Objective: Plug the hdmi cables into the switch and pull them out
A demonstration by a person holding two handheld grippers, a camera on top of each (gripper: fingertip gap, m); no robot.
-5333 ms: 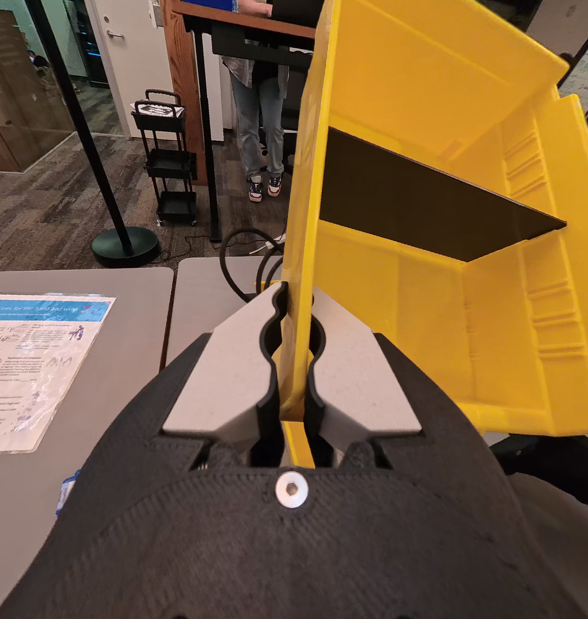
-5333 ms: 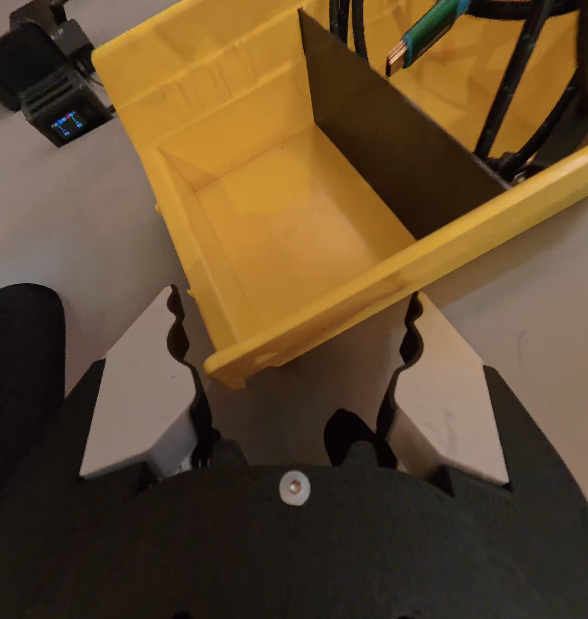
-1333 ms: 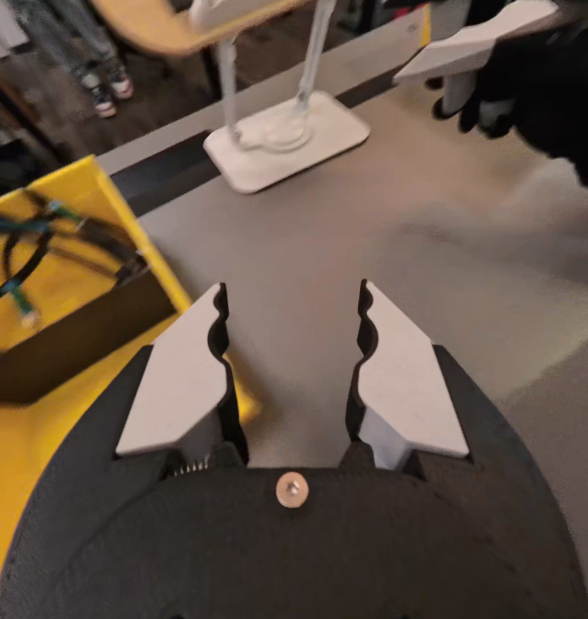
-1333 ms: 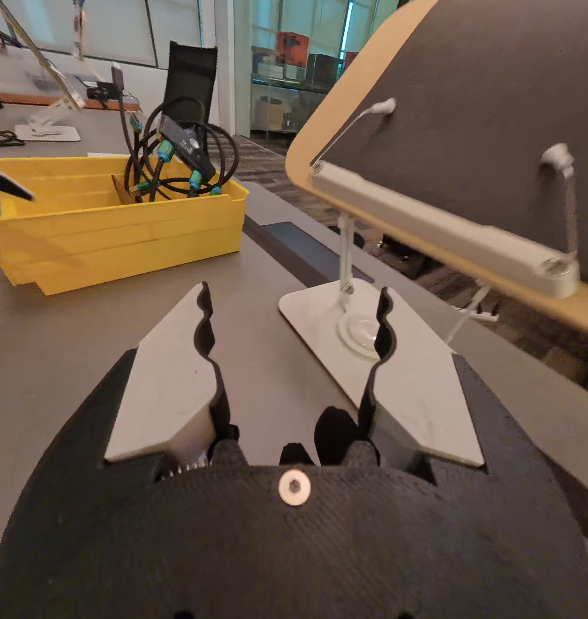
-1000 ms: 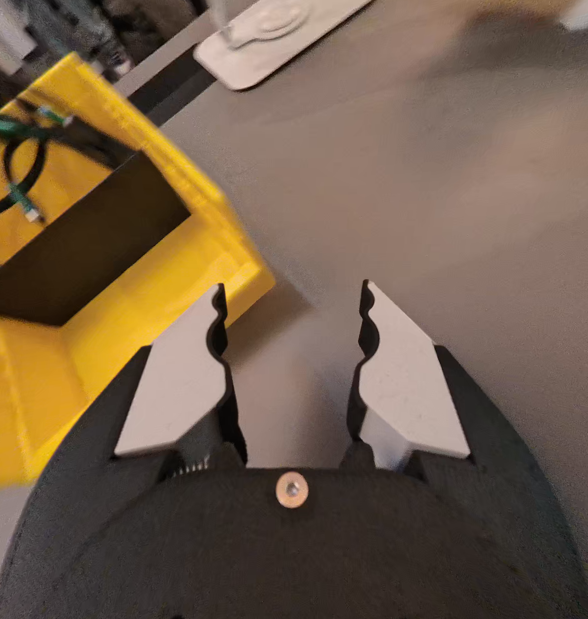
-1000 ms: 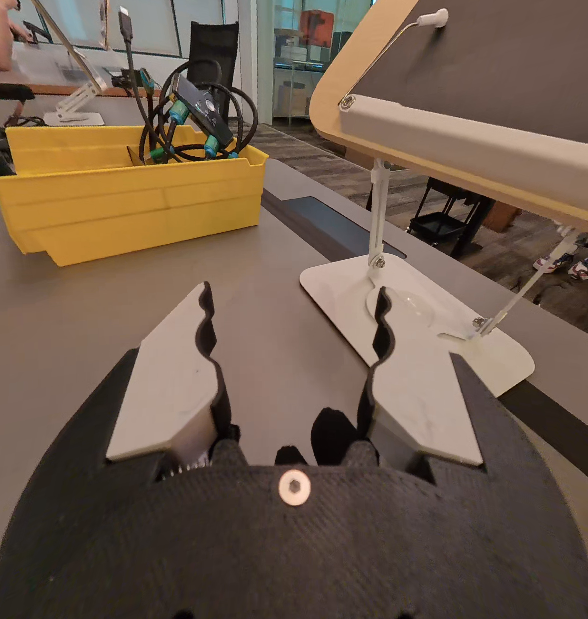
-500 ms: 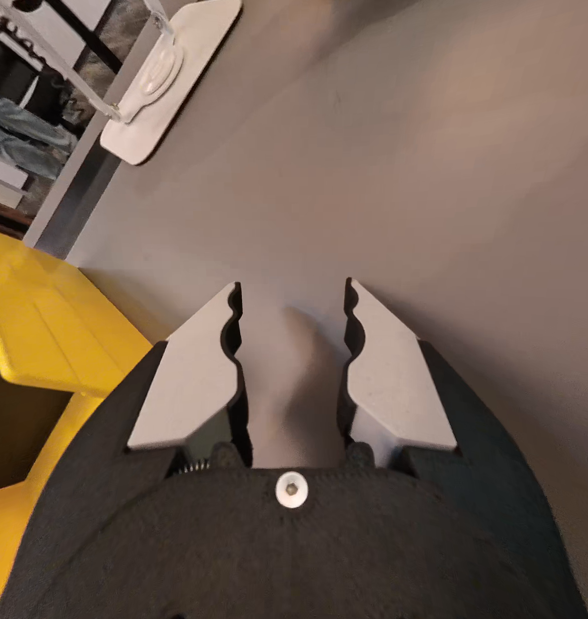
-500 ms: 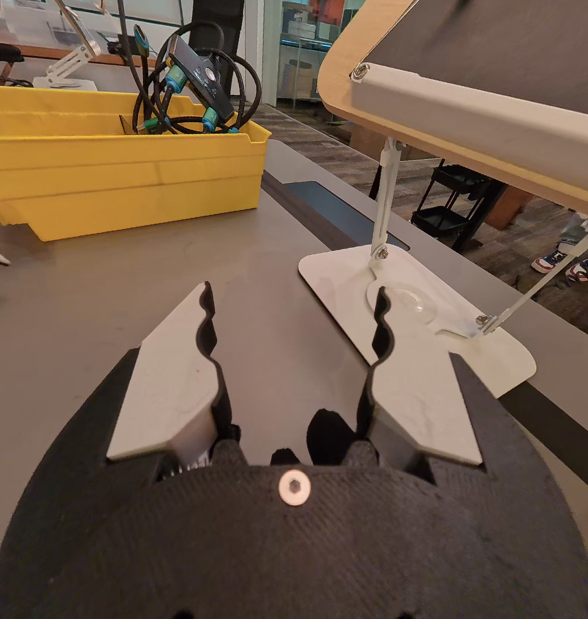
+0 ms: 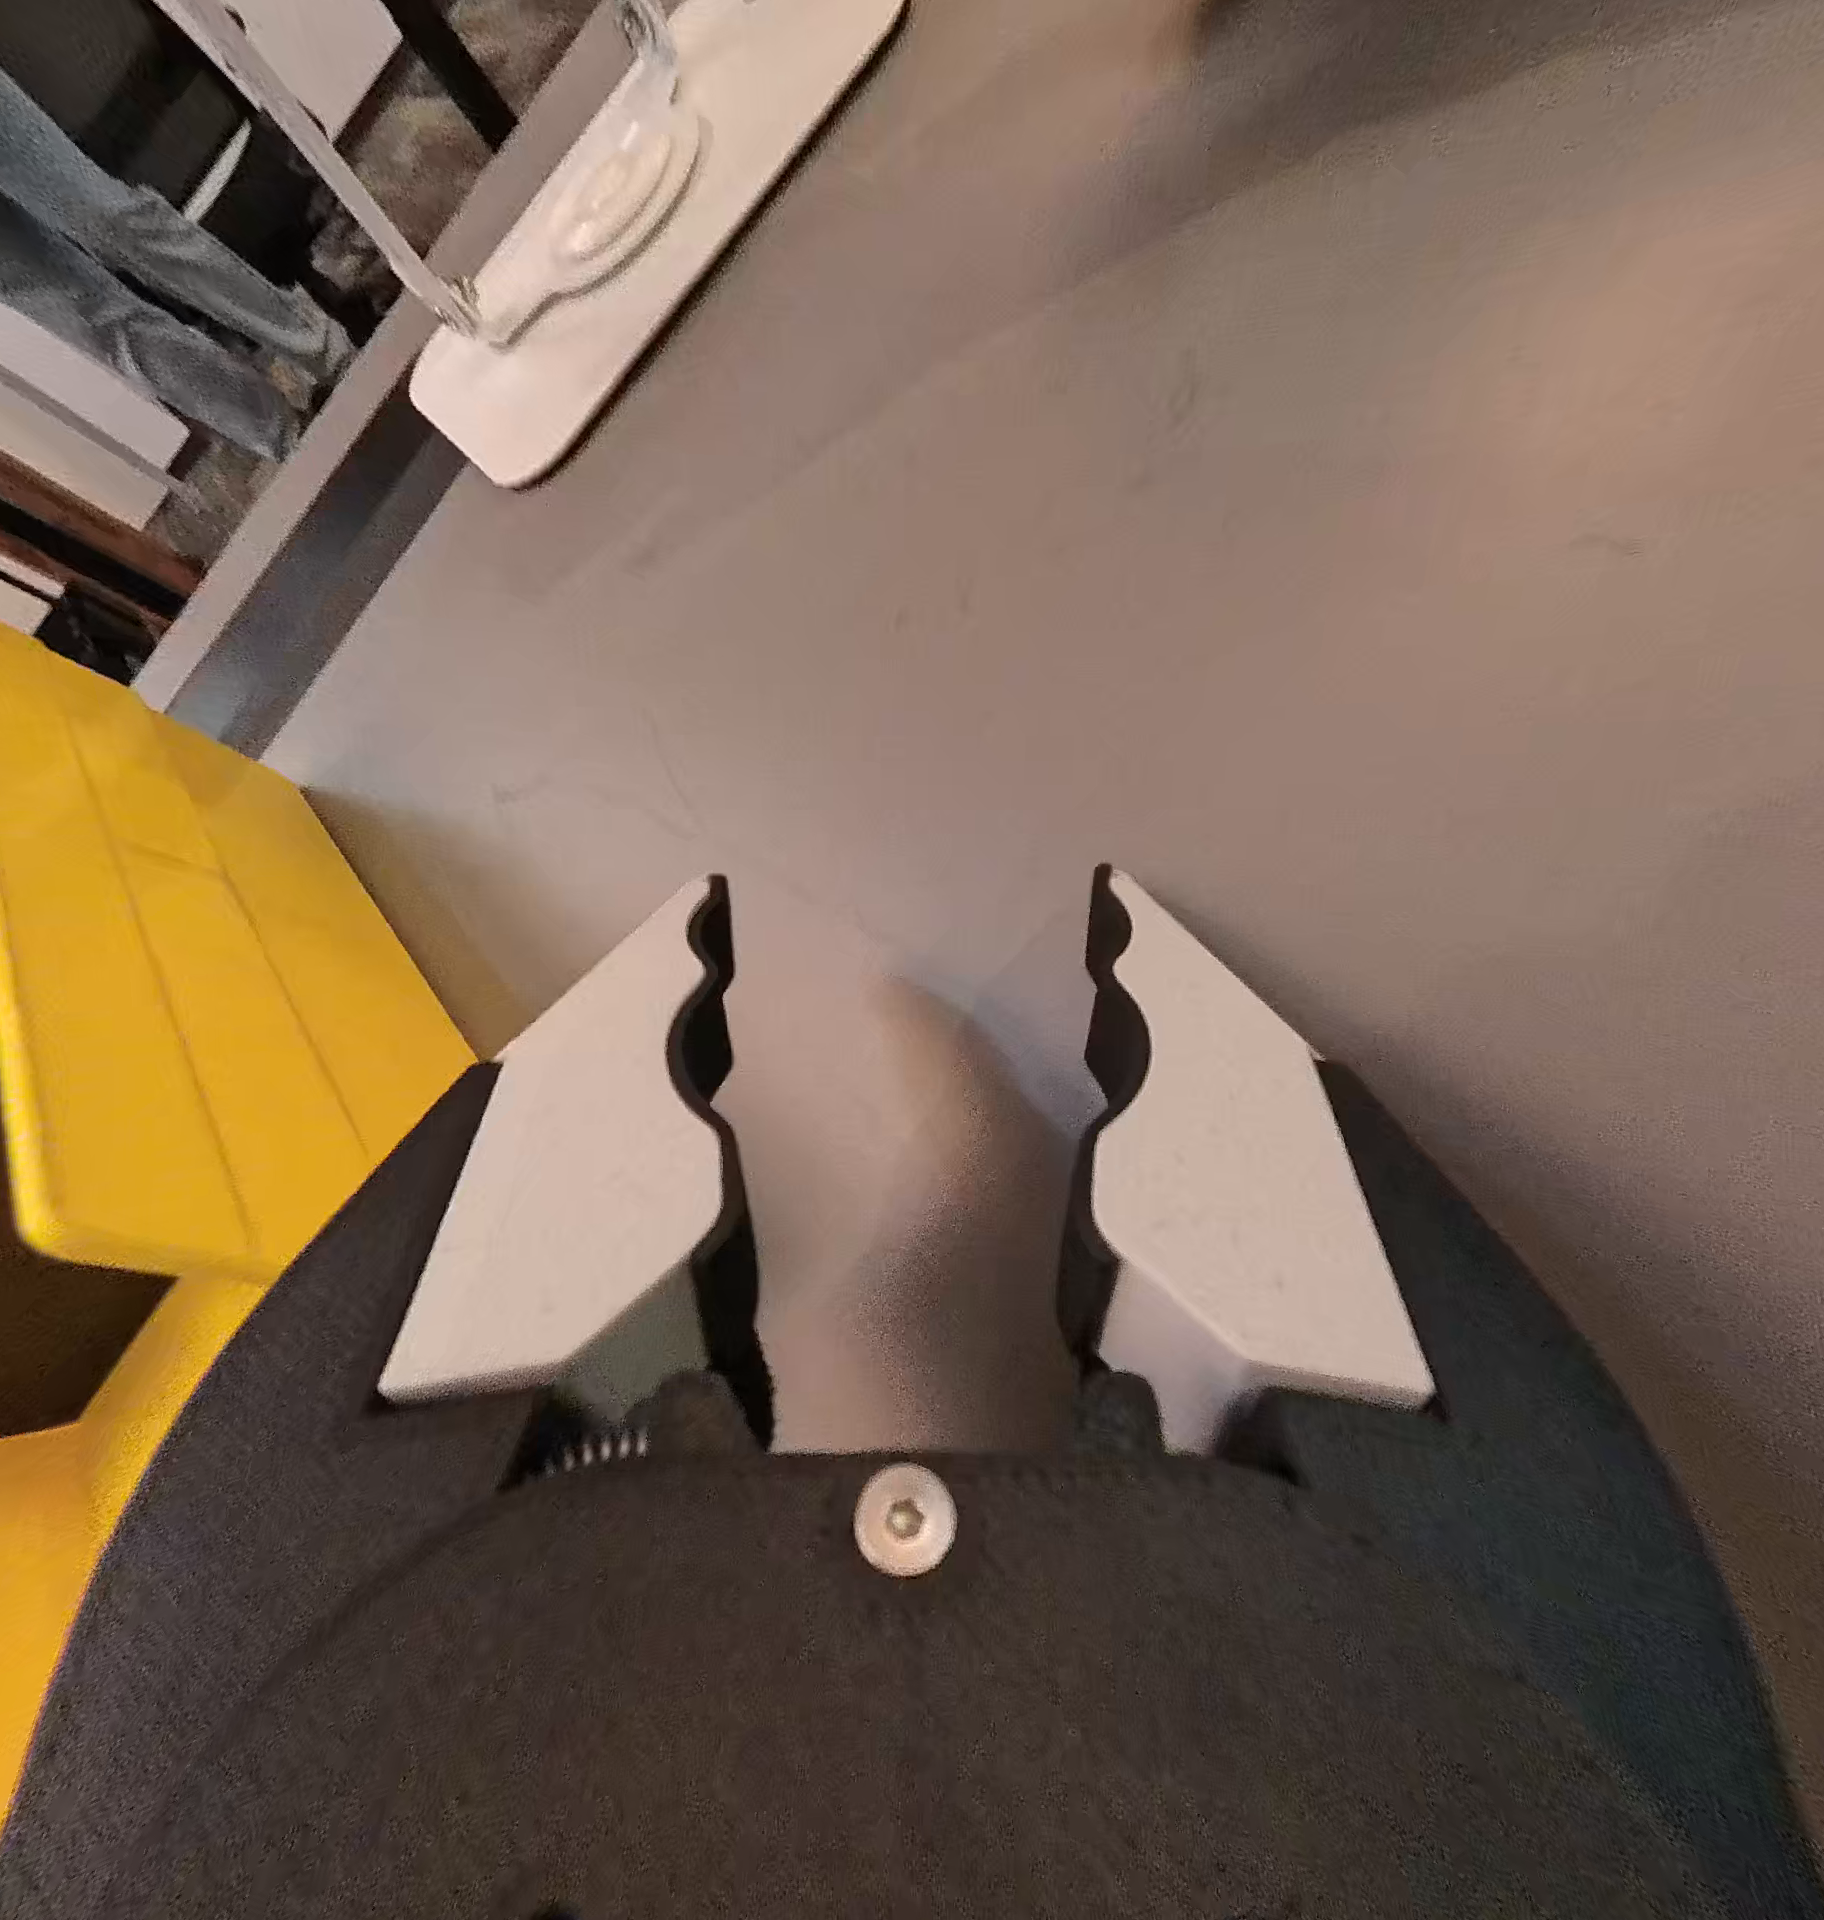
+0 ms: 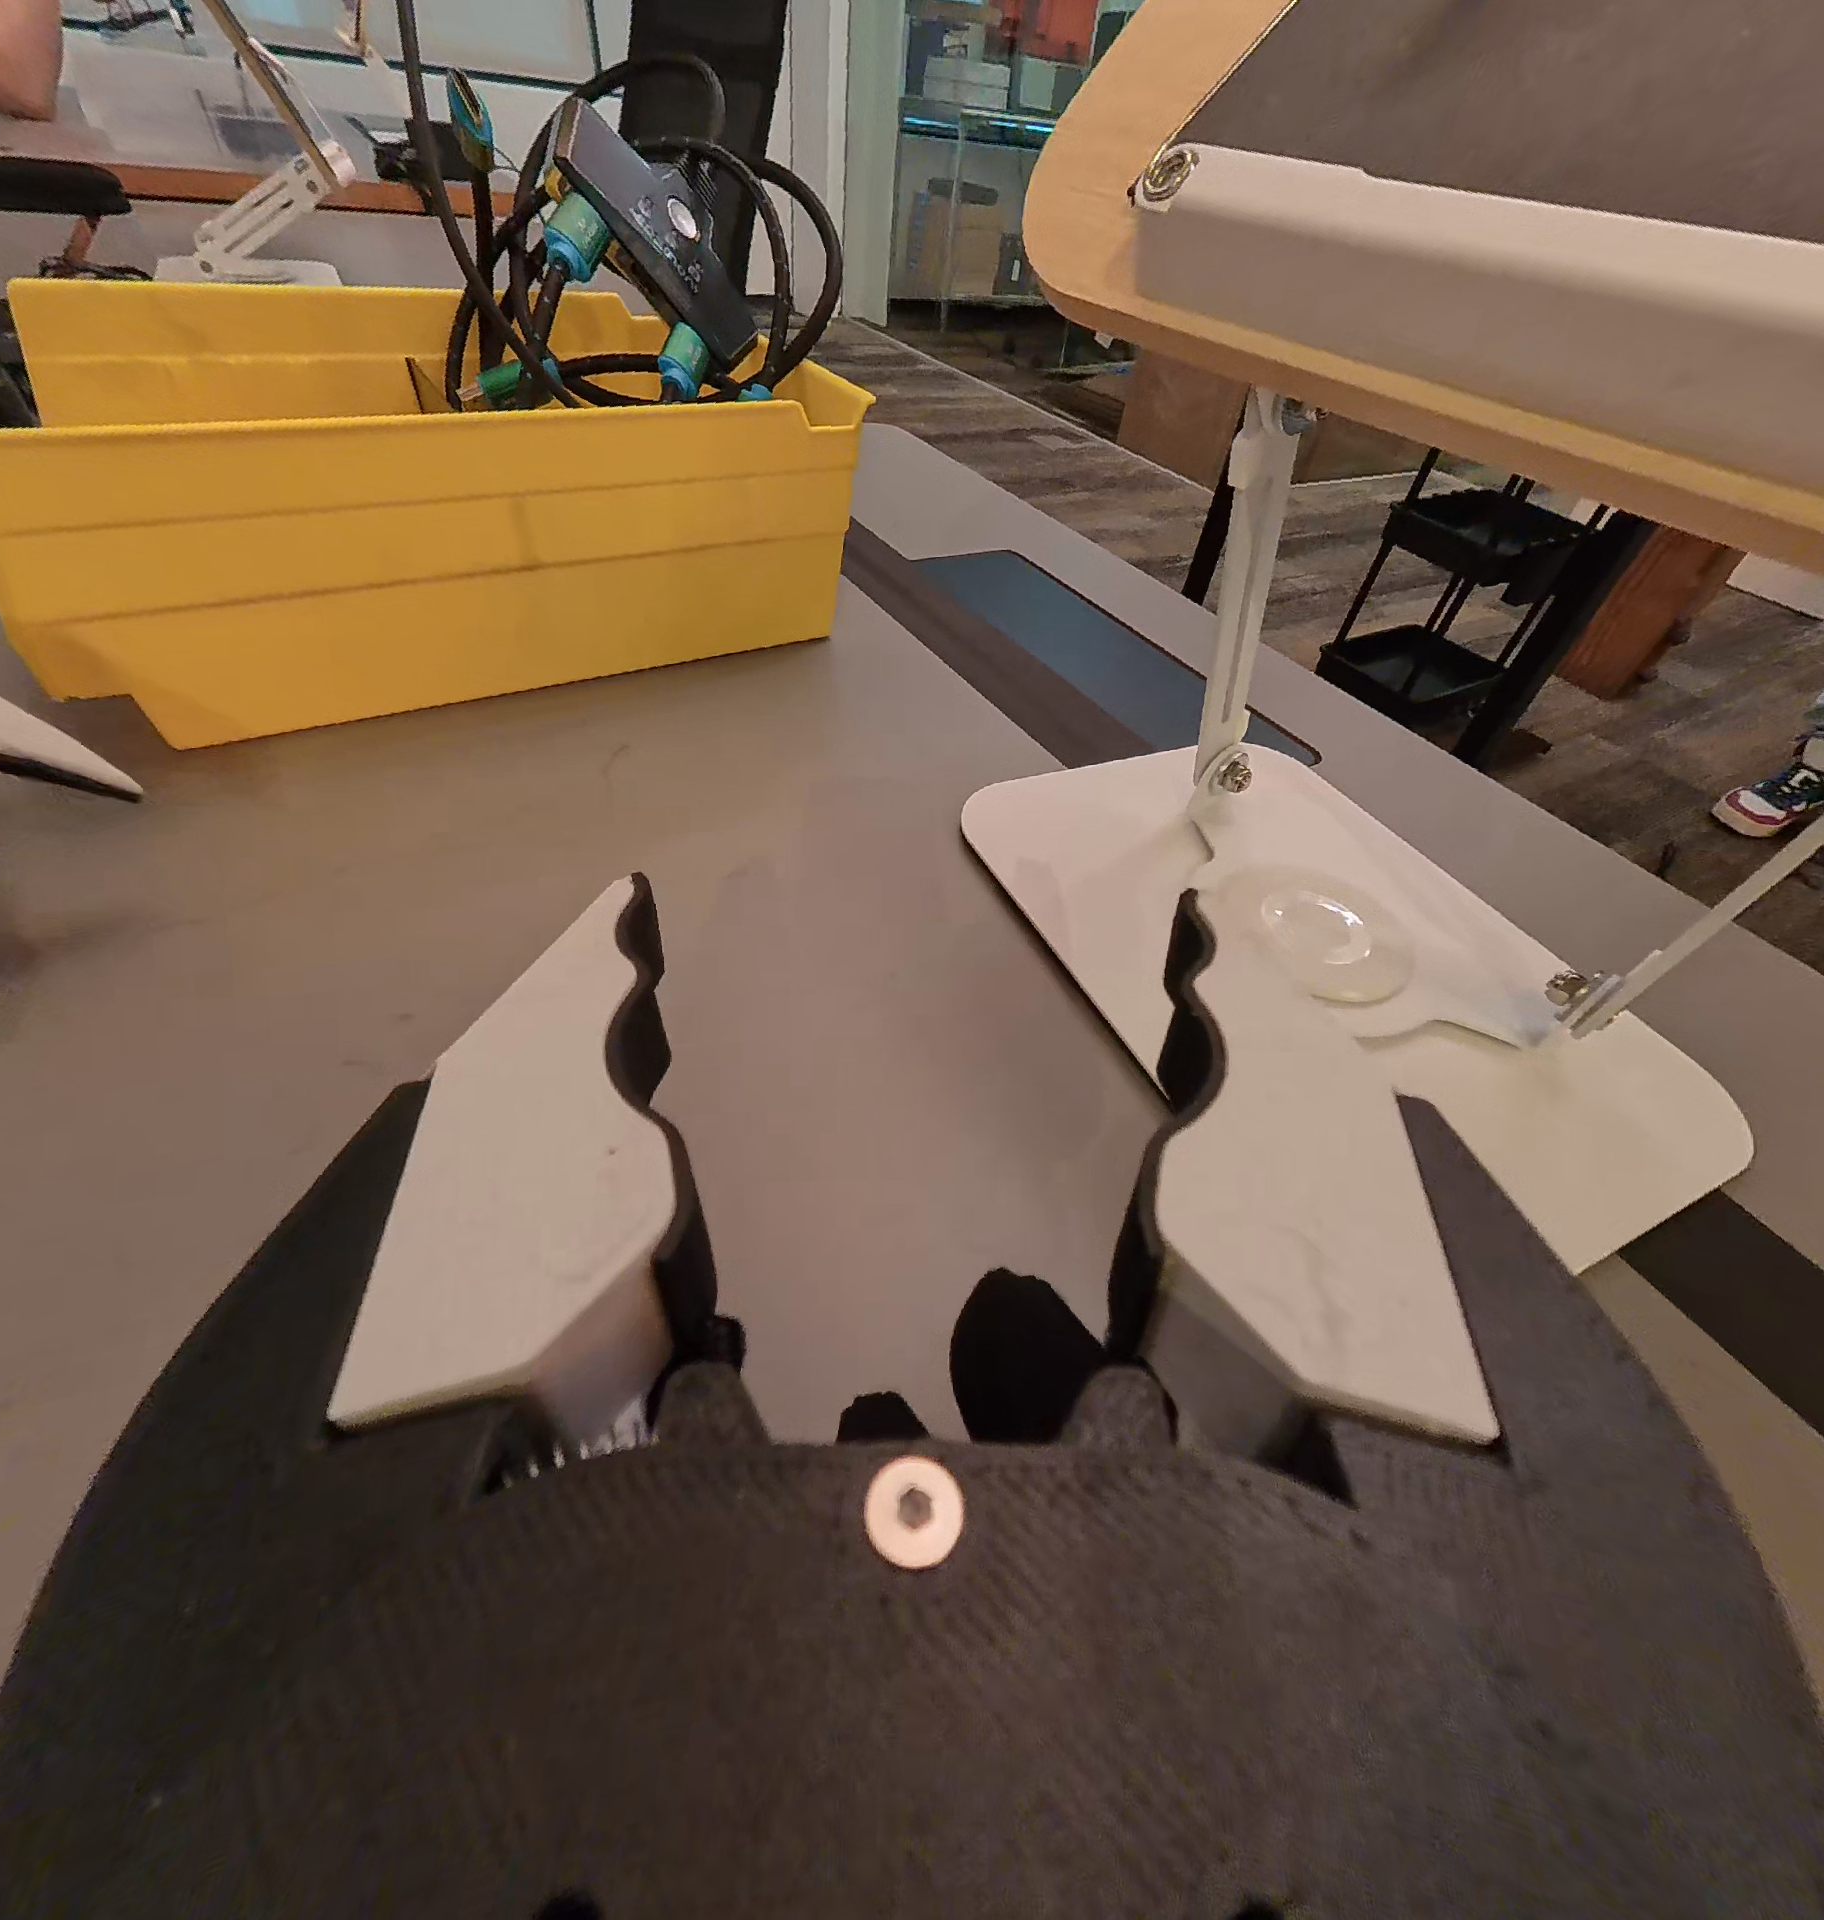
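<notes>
Both empty with jaws apart, the right gripper (image 10: 913, 914) faces the HDMI switch (image 10: 659, 244), propped aslant among black cables (image 10: 534, 270) in the yellow bin (image 10: 420, 582) well ahead to its left, while the left gripper (image 9: 908, 914), over bare table, sits nearer, just beside the bin's end.

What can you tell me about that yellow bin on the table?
The yellow bin is a long, open-topped plastic tray with ribbed sides, resting flat on the grey table. A divider splits it into compartments. The far-right compartment holds coiled black cables with green plugs and a black switch box propped upward. Neither gripper touches it.
</notes>
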